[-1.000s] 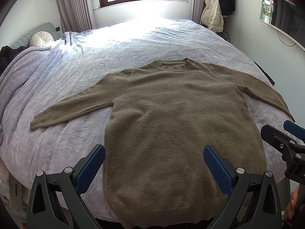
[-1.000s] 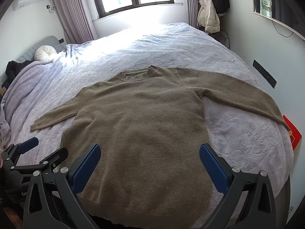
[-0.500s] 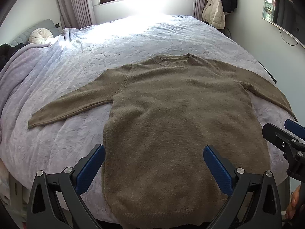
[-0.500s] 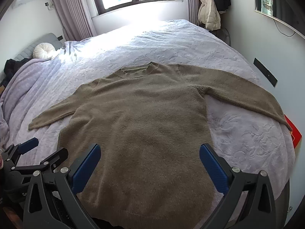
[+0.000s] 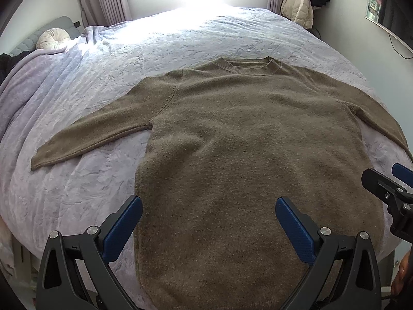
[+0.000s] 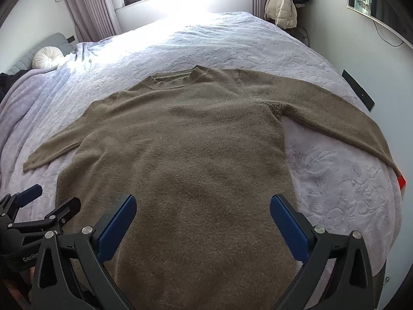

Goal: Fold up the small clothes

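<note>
Sweater first: an olive-brown, fuzzy knit pullover with a ribbed crew neck (image 5: 245,134) lies flat and face up on the pale lilac, embossed bedspread of the bed (image 5: 77,193), hem toward the cameras and neck toward the window. No fold shows anywhere, so by my reading the task is at its very start; every fold is left to do.

Going left to right in the left wrist view: the left sleeve (image 5: 90,139) stretches out and down across the bedspread, its cuff well apart from the body. The body spreads smooth and fairly even, with soft shading but no real creases. The right sleeve (image 6: 335,118) runs out toward the bed's right edge, its cuff reaching the edge.

The left gripper (image 5: 209,222) hangs over the hem area with its blue-padded fingers (image 5: 124,227) spread wide, holding nothing. The right gripper (image 6: 204,219) sits just beside it, its fingers likewise wide apart and empty above the lower body of the knit. The fabric looks thick and soft, likely to drape and slump when lifted.
</note>
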The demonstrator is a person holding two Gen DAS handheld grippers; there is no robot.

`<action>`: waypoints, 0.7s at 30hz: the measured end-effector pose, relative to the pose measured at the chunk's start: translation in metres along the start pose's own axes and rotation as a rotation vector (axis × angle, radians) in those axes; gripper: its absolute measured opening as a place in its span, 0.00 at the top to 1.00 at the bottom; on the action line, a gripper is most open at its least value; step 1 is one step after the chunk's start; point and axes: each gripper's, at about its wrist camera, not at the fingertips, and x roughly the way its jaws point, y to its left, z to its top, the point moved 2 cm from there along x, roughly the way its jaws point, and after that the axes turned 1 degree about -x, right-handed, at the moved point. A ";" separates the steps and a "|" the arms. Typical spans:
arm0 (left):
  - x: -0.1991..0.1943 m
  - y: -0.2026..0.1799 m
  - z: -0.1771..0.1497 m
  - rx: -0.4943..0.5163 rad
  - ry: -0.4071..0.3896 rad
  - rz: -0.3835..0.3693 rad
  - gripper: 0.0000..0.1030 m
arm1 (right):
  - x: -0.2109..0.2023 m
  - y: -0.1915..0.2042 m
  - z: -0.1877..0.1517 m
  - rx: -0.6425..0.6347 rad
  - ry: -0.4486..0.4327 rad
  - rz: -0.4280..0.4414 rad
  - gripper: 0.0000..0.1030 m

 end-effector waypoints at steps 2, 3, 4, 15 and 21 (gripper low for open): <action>0.008 0.002 0.001 -0.004 0.015 0.000 0.00 | 0.009 -0.001 0.002 0.004 0.015 -0.008 0.00; 0.013 0.003 0.002 -0.006 0.024 0.001 0.00 | 0.013 -0.001 0.002 0.005 0.020 -0.011 0.00; 0.017 0.004 0.003 -0.007 0.030 0.002 0.00 | 0.018 -0.002 0.003 0.005 0.026 -0.015 0.00; 0.046 0.015 0.012 -0.032 0.071 0.006 0.00 | 0.051 0.001 0.013 0.007 0.071 -0.018 0.00; 0.055 0.022 0.015 -0.042 0.081 -0.004 0.00 | 0.061 0.006 0.017 0.001 0.085 -0.018 0.00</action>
